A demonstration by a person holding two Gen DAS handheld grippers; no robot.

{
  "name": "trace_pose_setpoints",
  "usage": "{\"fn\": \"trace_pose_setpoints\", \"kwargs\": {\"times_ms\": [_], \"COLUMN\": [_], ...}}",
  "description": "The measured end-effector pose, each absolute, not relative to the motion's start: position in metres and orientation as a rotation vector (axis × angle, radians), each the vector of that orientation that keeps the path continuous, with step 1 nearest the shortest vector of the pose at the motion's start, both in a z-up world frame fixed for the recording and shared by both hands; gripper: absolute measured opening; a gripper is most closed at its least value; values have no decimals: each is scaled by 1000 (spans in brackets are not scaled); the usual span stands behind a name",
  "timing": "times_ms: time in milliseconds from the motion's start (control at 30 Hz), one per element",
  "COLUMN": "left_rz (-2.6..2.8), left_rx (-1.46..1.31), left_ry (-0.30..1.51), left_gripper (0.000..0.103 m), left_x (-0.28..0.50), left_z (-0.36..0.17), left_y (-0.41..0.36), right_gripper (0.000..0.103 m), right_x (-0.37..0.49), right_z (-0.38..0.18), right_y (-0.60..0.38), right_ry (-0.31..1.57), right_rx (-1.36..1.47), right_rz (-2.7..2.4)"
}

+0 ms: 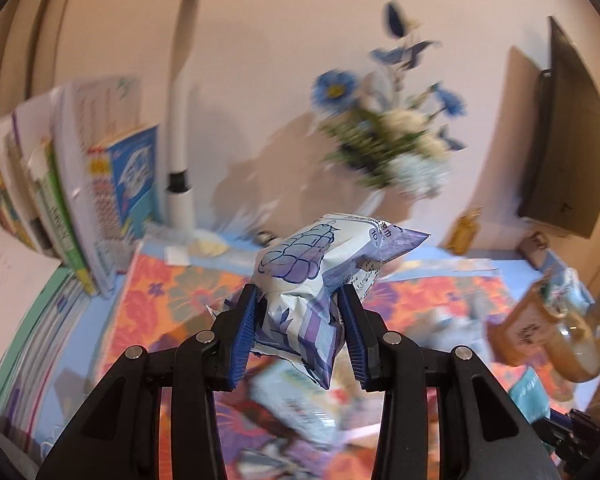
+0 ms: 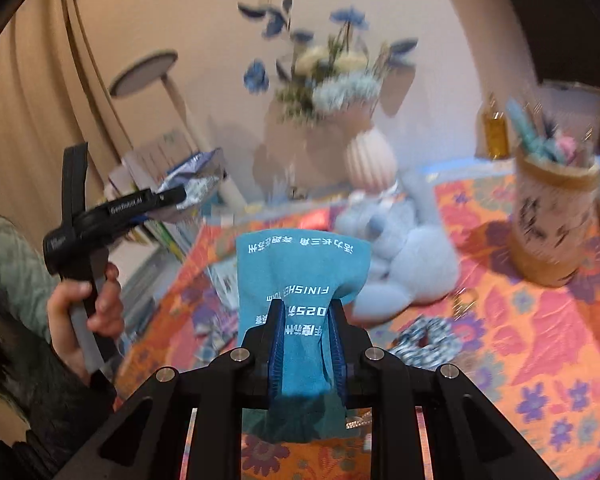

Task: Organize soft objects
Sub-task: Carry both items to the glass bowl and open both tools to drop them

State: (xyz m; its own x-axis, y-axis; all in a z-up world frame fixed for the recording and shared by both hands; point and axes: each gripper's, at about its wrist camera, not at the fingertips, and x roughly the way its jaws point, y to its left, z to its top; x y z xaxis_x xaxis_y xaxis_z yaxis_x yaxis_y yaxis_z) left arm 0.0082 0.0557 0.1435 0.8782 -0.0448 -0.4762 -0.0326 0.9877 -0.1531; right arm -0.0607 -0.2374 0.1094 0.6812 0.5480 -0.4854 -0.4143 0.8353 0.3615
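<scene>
Pinched between the blue pads of the left hand-held gripper (image 1: 302, 320) is a crumpled purple-and-white tissue pack (image 1: 316, 276), held up off the surface with its pointed corner toward the right. Both pads press into the pack's sides and dent the wrapper. Below it, blurred, another pale packet (image 1: 296, 404) lies on the orange floral mat (image 1: 160, 300) that covers part of the surface.

From the right wrist view, the right hand-held gripper (image 2: 305, 332) is clamped on a folded teal cloth (image 2: 300, 268) printed with white lettering; the cloth stands up between the narrow jaws and hangs out below them. Beyond it, a pale blue plush toy (image 2: 404, 264) sits on the mat, and a blue-patterned scrunchie (image 2: 428, 340) lies just in front of the toy. A tan cylindrical holder (image 2: 552, 216) filled with pens stands to the right, well apart from the plush.

At the left of that view, a person's hand (image 2: 84, 312) grips the handle of the left device, which carries the tissue pack in the air.

Against the wall stand a white ribbed vase with blue and white flowers (image 2: 332, 76), a white desk lamp (image 1: 180, 120), and leaning books (image 1: 72, 176).
</scene>
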Motion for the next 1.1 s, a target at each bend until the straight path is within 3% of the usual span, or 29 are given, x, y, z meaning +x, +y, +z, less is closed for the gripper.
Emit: {"fn": "trace_pose_setpoints", "kwargs": {"times_ms": [367,700,1100], "left_rz": [-122,-350,-585], "left_rx": [-62,-4,8], "left_ry": [446,416,608], "left_gripper": [38,38,38], "left_x": [-4,8,41], "left_z": [183,215,166], "left_y": [-42,-190,-346], "right_gripper": [21,21,21], "right_x": [-74,-74,-50], "right_z": [152,181,141], "right_y": [-333,-462,-550], "right_ry": [465,356,468], "right_rx": [297,398,424], "right_rz": [432,103,-211]}}
